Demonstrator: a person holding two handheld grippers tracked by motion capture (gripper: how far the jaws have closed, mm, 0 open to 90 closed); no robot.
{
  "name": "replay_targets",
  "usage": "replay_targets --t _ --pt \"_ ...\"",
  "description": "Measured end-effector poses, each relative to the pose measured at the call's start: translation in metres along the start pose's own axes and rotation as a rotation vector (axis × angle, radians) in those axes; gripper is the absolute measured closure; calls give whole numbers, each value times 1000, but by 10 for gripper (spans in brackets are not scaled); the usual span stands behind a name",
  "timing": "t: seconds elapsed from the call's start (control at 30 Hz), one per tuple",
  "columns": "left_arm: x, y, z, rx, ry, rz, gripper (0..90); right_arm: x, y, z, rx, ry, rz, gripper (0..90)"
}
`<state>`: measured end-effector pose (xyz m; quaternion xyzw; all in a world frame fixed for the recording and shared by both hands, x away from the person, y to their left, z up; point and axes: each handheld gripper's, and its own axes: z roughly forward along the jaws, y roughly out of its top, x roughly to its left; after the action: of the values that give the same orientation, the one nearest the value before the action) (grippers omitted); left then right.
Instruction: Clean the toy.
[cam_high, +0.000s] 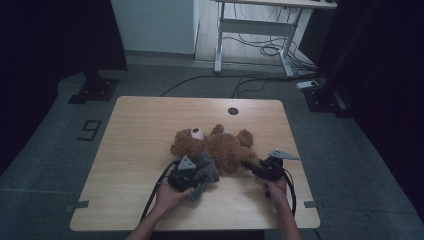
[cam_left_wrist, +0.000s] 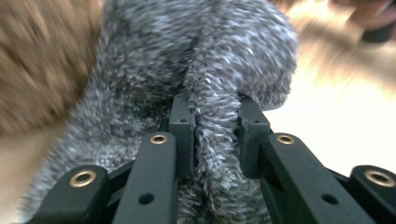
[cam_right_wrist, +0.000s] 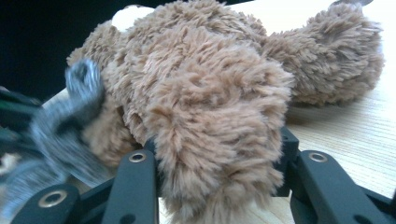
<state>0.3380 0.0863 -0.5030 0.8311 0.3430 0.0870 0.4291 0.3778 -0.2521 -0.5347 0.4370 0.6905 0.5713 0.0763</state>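
Left gripper (cam_high: 196, 176) is clamped on a fold of grey fuzzy fabric (cam_left_wrist: 210, 70), a small garment that the left gripper view shows pinched between its two black jaws, while the right gripper (cam_high: 252, 166) is closed around a brown plush limb of the teddy bear (cam_high: 220, 145), as the right gripper view makes plain. The bear lies on its back near the middle of the wooden table (cam_high: 140, 150), head toward the left, with the grey garment bunched against its near side. The work looks like dressing the bear, so the step would go best if the right gripper keeps the limb steady and slightly lifted while the left draws the fabric's opening toward it, without tugging so hard that the pinched fold slips free. Both forearms enter from the table's near edge; the left hand (cam_high: 170, 192) angles inward toward the bear, and the right hand (cam_high: 276, 189) points its gripper left and slightly away along the tabletop.
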Motion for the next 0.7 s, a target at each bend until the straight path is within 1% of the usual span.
replay_targets --t 0.03,0.17,0.23,0.27,0.3,0.37,0.43,0.47,0.5,0.53,0.6,0.63,0.7 --pt "0 9 -6 -29 5 11 719 0 0 0 -1 1 2 574" --pt "-1 41 -18 -78 29 40 719 -1 -1 1 5 5 3 573" --pt "-1 58 -18 -89 53 63 719 0 -1 1 5 2 0 573" --pt "-1 66 -18 -91 62 68 719 0 -1 1 6 0 -1 573" --pt "2 74 -18 -95 74 70 719 1 -1 1 9 -3 -7 573" --pt "8 84 -17 -94 90 63 719 1 -1 1 11 -6 -15 573" --pt "20 92 -16 -98 122 35 720 1 -3 1 8 -7 -19 573" --pt "27 94 -15 -101 135 15 720 1 -3 1 10 -4 -15 573" --pt "32 95 -15 -98 144 5 720 1 -4 1 9 -4 -14 573" --pt "38 96 -14 -90 162 -4 720 1 -4 1 13 -5 -17 573" --pt "49 96 -14 -80 192 -20 721 1 -5 1 14 -7 -21 573" --pt "54 95 -14 -79 196 -36 721 1 -5 1 15 -8 -27 573" --pt "62 90 -13 -66 204 -52 721 1 -5 1 17 -8 -33 572"
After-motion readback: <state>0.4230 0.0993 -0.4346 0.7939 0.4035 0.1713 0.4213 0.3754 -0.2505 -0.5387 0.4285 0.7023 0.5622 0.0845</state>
